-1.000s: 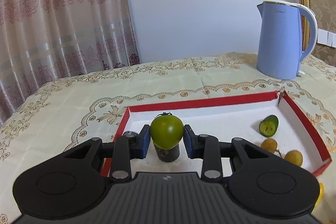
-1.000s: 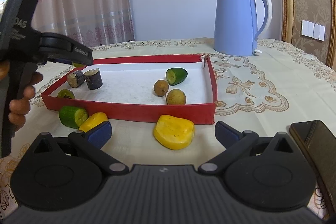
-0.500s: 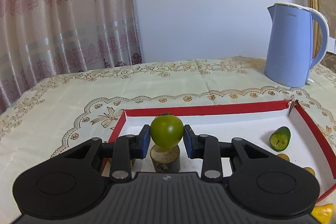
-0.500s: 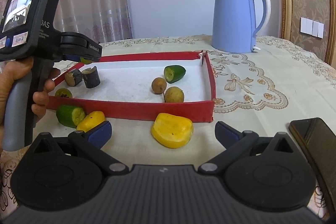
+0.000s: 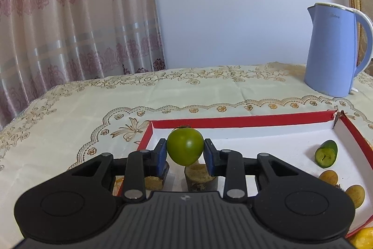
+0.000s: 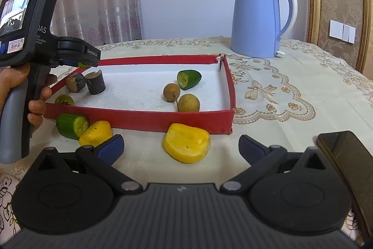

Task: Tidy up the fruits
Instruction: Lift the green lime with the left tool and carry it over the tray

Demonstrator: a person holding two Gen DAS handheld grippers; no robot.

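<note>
Green tomato-like fruit (image 5: 184, 146): round, smooth-skinned, with a small dark stalk on top; held in the air over the near-left corner of the shallow red-walled cardboard tray (image 5: 242, 121), above two dark brown cut cane-like stubs (image 5: 201, 178).
Left gripper (image 5: 185, 148): fingers clamped on the fruit at its widest girth, one blue pad on each side; the fruit sits level between them.
Right gripper (image 6: 180, 146): fingers wide apart, holding nothing, hovering low over the table in front of the tray.
Tray contents: cut green cucumber end (image 6: 188, 79), two round tan longan-like fruits (image 6: 171, 92), a small green halved fruit (image 6: 64, 99) by the near-left wall, and the stubs.
Outside the tray: a yellow cut pepper-like chunk (image 6: 186, 146) between the right fingers' line of reach, a smaller yellow piece (image 6: 95, 132), and a second green cucumber end (image 6: 71, 125) touching it.
Handling judgement: the fruit looks light and firm, but its glossy, curved skin may slip; a grip across the middle, as now, appears soundest. Excess squeeze could bruise it.
Placement judgement: free tray floor lies in the centre; setting it on the stubs risks a roll.
Bystanders: pale blue electric kettle (image 6: 261, 18), dark phone (image 6: 349, 169) on the embroidered cream-clothed table (image 5: 93, 104).
</note>
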